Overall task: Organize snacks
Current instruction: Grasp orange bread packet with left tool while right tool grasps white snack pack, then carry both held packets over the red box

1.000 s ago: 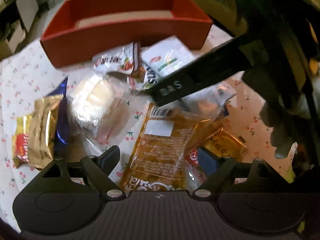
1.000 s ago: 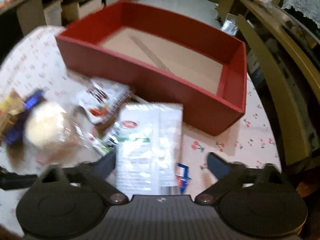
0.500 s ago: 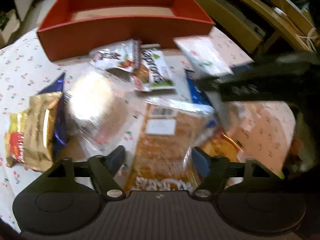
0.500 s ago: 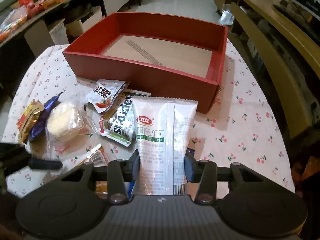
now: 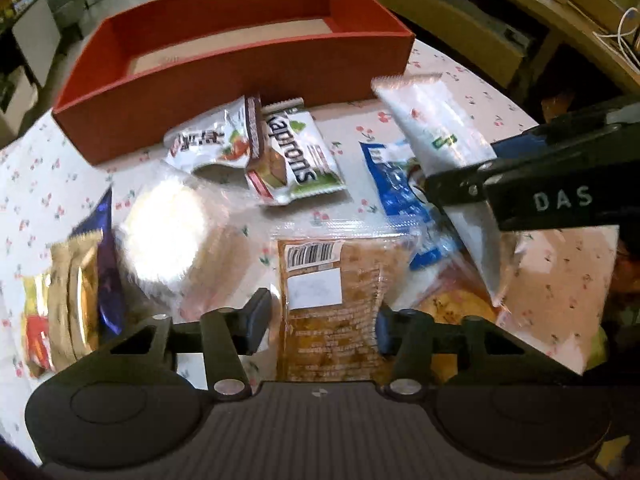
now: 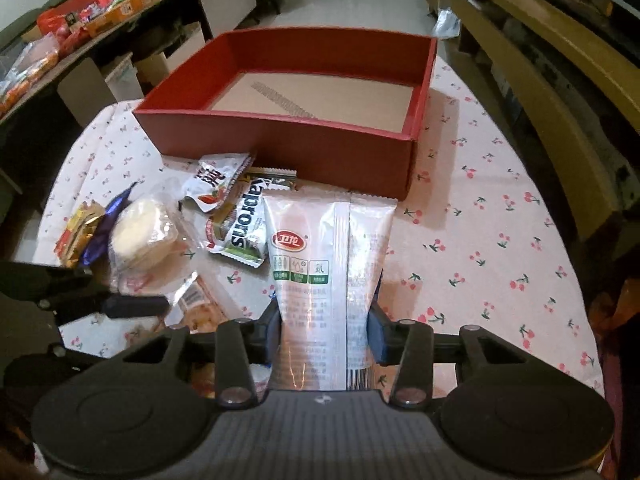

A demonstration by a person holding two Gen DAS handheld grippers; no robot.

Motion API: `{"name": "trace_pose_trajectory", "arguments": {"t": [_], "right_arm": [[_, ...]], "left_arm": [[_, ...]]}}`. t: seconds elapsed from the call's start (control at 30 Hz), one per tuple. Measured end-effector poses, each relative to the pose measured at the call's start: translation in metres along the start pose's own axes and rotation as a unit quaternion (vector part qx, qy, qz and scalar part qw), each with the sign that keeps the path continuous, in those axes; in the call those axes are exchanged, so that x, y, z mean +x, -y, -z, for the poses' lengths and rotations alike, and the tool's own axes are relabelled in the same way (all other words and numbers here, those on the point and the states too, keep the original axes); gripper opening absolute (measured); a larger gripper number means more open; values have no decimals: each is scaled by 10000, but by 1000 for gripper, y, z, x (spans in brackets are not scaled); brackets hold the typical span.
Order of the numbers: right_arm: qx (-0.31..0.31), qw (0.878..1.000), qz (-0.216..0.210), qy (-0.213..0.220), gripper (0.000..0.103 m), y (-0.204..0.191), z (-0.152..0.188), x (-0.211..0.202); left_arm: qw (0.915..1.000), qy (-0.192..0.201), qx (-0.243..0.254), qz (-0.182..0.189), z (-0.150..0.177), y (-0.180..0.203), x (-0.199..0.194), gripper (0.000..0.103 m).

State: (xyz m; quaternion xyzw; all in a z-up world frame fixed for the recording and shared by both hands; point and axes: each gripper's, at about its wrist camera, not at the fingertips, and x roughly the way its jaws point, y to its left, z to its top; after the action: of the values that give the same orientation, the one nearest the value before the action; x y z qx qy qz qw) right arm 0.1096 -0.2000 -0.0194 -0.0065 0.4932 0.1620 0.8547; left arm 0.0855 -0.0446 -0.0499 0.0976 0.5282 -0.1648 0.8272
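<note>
My right gripper (image 6: 326,334) is shut on a white snack pouch (image 6: 328,256) with a red logo and holds it above the table, in front of the empty red box (image 6: 280,148). The pouch (image 5: 436,128) and the right gripper (image 5: 460,184) also show in the left wrist view. My left gripper (image 5: 320,322) is half closed, its fingertips on either side of a clear-wrapped brown bread pack (image 5: 320,280) that lies on the table. I cannot tell whether it grips the pack.
On the cherry-print tablecloth (image 6: 500,240) lie a Kaprons wafer pack (image 5: 296,156), a white-red sachet (image 5: 208,144), a wrapped round cake (image 5: 168,232), gold and purple packets (image 5: 76,300) and a blue pack (image 5: 404,200). Wooden furniture (image 6: 540,60) stands to the right.
My right gripper closed on the white pouch and lifted it off the pile. My left gripper narrowed around the bread pack.
</note>
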Motion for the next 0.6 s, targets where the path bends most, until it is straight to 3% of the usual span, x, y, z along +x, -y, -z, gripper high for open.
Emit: {"name": "trace_pose_trajectory", "arguments": {"t": [0.07,0.17,0.3,0.47,0.5,0.53,0.6], "right_arm": [[-15,10000,-16,97,49,-2,4,-10],[-43,9997,-83,246,49,-8,12,-25],[-68,9993,-53,368,48,-15,17,-39],[64,9992,-79,380,48,-19,18,-41],[60,9992,-81,375,48,-20,18,-39],[48,9993,-86,358,48,-22,16,-36],[29,9995,-106,290,48,-24,15,-30]], "left_arm": [[9999,38,-17,-119,7,4,-7,53],[9996,96,-39,-263,17,8,-24,30],[9993,26,-107,-355,25,7,-33,28],[9985,-188,-150,-489,36,2,-15,60],[9980,-154,-162,-599,35,-1,-12,78],[9974,-177,-200,-673,34,-4,-10,89],[9978,-233,-318,-535,35,-14,-6,93]]}}
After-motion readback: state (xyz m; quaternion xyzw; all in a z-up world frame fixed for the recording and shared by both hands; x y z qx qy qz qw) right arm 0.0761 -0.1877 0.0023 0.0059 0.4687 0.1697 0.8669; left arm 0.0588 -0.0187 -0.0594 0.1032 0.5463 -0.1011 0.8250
